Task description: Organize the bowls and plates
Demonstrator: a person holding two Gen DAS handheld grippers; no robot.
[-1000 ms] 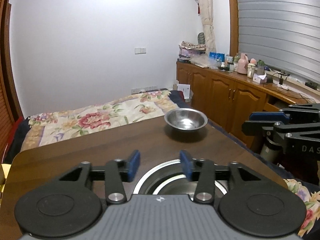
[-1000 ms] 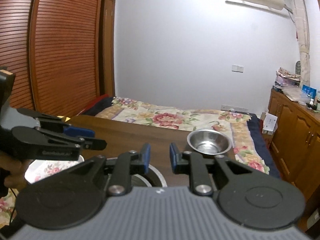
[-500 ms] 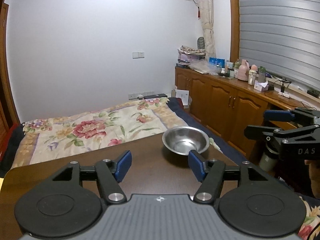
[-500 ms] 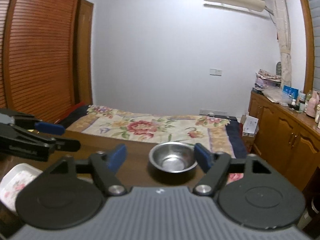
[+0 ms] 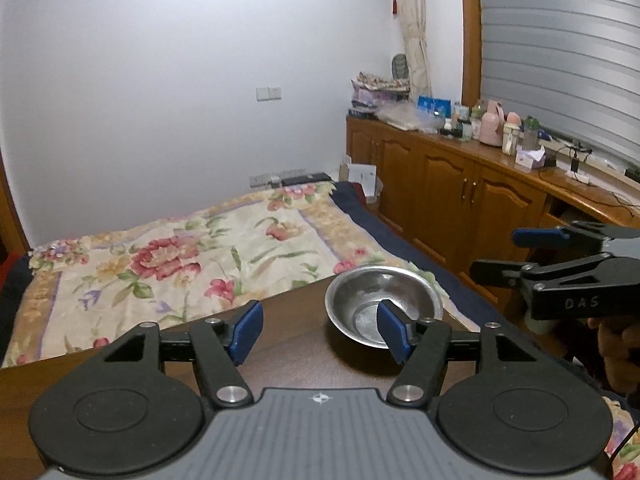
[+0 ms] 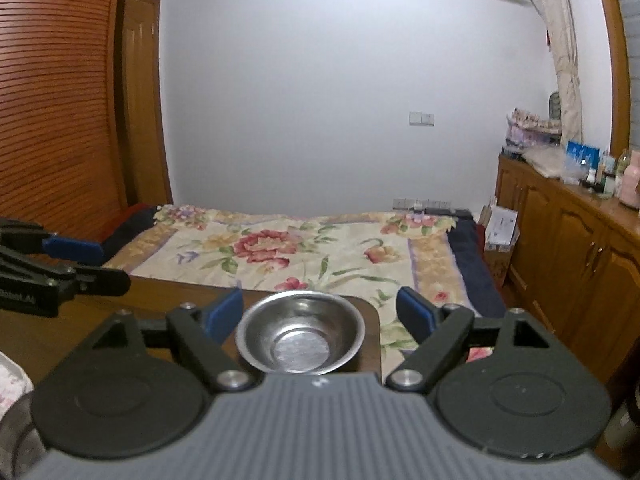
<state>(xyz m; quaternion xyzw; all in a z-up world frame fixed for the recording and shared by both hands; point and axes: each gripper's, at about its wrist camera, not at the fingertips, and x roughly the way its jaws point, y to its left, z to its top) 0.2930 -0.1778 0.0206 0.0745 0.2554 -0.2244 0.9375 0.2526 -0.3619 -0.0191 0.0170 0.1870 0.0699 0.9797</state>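
A small steel bowl stands near the far right corner of the dark wooden table; in the right wrist view the bowl sits between my right fingers. My left gripper is open and empty, with its right fingertip in front of the bowl. My right gripper is open wide and empty, its jaws either side of the bowl without touching it. The right gripper also shows at the right edge of the left wrist view. A floral white dish peeks in at the lower left.
A bed with a floral cover lies beyond the table's far edge. A wooden cabinet with bottles on top runs along the right wall. A slatted wooden wardrobe stands at the left.
Both grippers have risen and opened wider. The steel plate below the left gripper has left view. The right gripper has moved so that the bowl lies between its fingers.
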